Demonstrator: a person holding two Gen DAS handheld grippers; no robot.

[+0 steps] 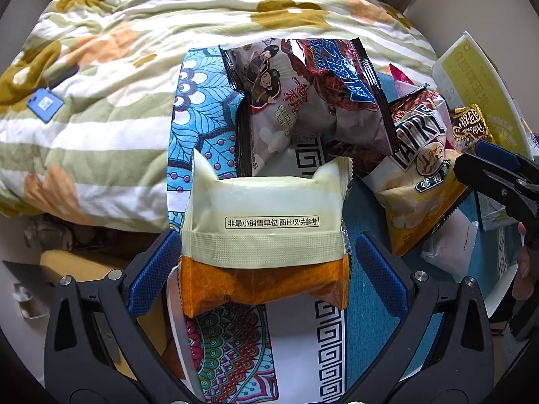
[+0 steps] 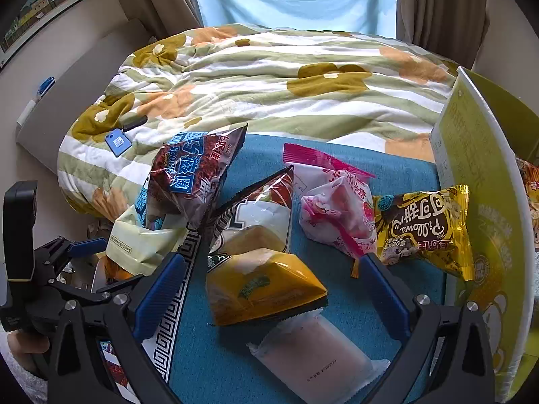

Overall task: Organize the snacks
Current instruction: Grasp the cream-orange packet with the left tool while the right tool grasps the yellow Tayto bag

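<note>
My left gripper [image 1: 266, 262] is open, its blue pads either side of a pale green and orange snack packet [image 1: 266, 232] that leans in a patterned paper box [image 1: 296, 346], not pinched. Two more packets [image 1: 303, 97] stand in the box behind it. My right gripper [image 2: 269, 289] is open over the teal cloth [image 2: 404, 181], with a yellow cake packet [image 2: 266, 286] between its fingers. Near it lie a white wafer packet [image 2: 316, 360], a pink strawberry packet [image 2: 333, 215] and a gold chocolate packet [image 2: 424, 229]. The left gripper also shows in the right wrist view [image 2: 70, 249].
A flowered quilt [image 2: 269, 80] covers the bed behind the cloth. A blue tag [image 2: 117, 142] lies on it. A yellow-green carton [image 2: 481, 175] stands open at the right edge. A curtained window is at the back, a framed picture at far left.
</note>
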